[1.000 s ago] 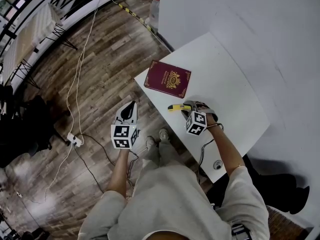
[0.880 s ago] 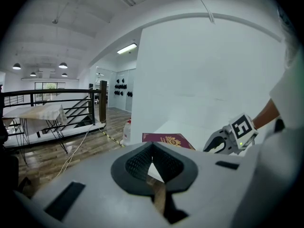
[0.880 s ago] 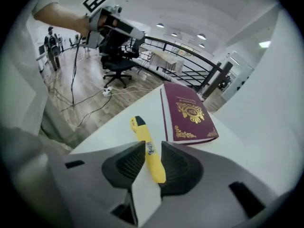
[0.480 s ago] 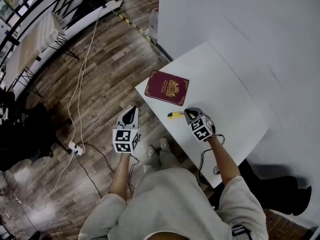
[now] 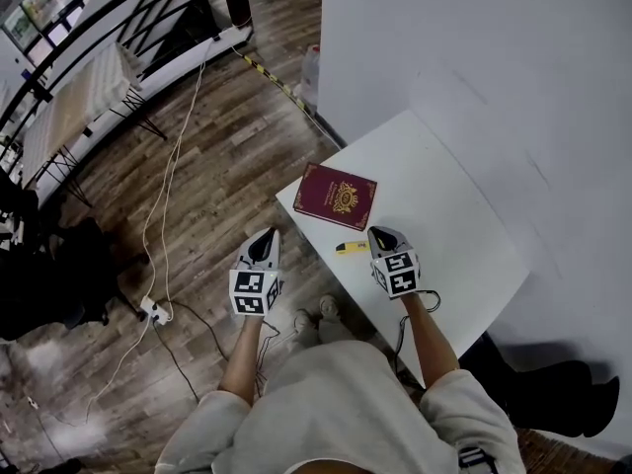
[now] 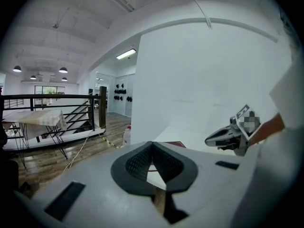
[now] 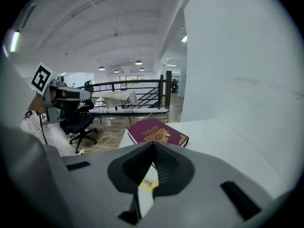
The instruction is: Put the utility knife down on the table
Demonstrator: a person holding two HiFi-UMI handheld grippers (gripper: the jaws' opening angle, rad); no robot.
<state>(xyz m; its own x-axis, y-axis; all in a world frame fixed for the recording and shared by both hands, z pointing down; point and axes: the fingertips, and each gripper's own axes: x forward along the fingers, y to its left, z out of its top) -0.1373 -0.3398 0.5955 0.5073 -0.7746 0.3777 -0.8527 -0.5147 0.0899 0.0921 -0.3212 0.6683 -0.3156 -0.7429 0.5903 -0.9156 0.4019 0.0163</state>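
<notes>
**Knife lying on the tabletop, both grippers closed**

Head view: the utility knife [image 5: 350, 248] — short and yellow — lies flat near the tabletop's [image 5: 444, 196] front edge, between that edge and a maroon book [image 5: 336, 194] with a gold crest. The right gripper [image 5: 379, 233] is just beside it. Right gripper view: only a yellow sliver with a small label shows behind the jaws, which have just closed together, empty. Left gripper [image 5: 269, 237] — over the wooden floor [image 5: 197, 166], off the tabletop's left edge: jaws together, nothing between.
</notes>
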